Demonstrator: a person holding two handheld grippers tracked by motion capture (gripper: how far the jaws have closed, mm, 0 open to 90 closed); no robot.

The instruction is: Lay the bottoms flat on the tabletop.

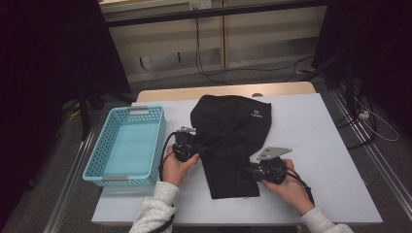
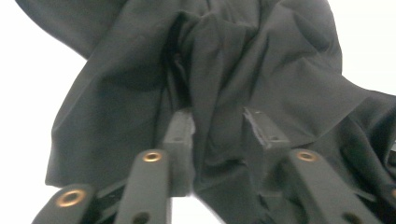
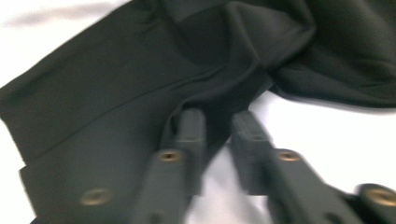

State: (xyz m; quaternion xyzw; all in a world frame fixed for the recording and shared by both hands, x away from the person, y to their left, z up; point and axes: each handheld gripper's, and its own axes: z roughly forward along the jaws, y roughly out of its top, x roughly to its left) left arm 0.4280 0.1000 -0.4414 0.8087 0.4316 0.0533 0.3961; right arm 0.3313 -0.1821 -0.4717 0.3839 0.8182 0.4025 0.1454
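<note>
High view first: both forearms in light grey sleeves come up from the bottom edge. The left hand (image 1: 176,165) wraps its left tongs (image 1: 200,149) just left of centre, pointing right into the edge of the black, soft fabric garment (image 1: 233,141). The right hand (image 1: 286,184) sits lower right of centre, with the right tongs (image 1: 247,171) pointing left at the garment's lower right edge. The garment lies in the middle of the white table (image 1: 316,145): a rounded bunched upper part carrying a small white logo, narrowing to a flatter strip toward the bottom. A light blue perforated plastic basket (image 1: 108,145) stands at the left of the table, apart from the cloth.

Left gripper view: the left tongs (image 2: 217,140) come up from the bottom centre with a moderate gap, and a fold of the black cloth sits bunched between the jaws, so they've got hold of it. The fabric is heavily creased above.

Right gripper view: a bit blurry. The right tongs (image 3: 219,135) stand only slightly apart, with a thin edge of the garment (image 3: 140,93) running down between them, pinched. The cloth spreads flat to the upper left and rumpled at upper right.
</note>
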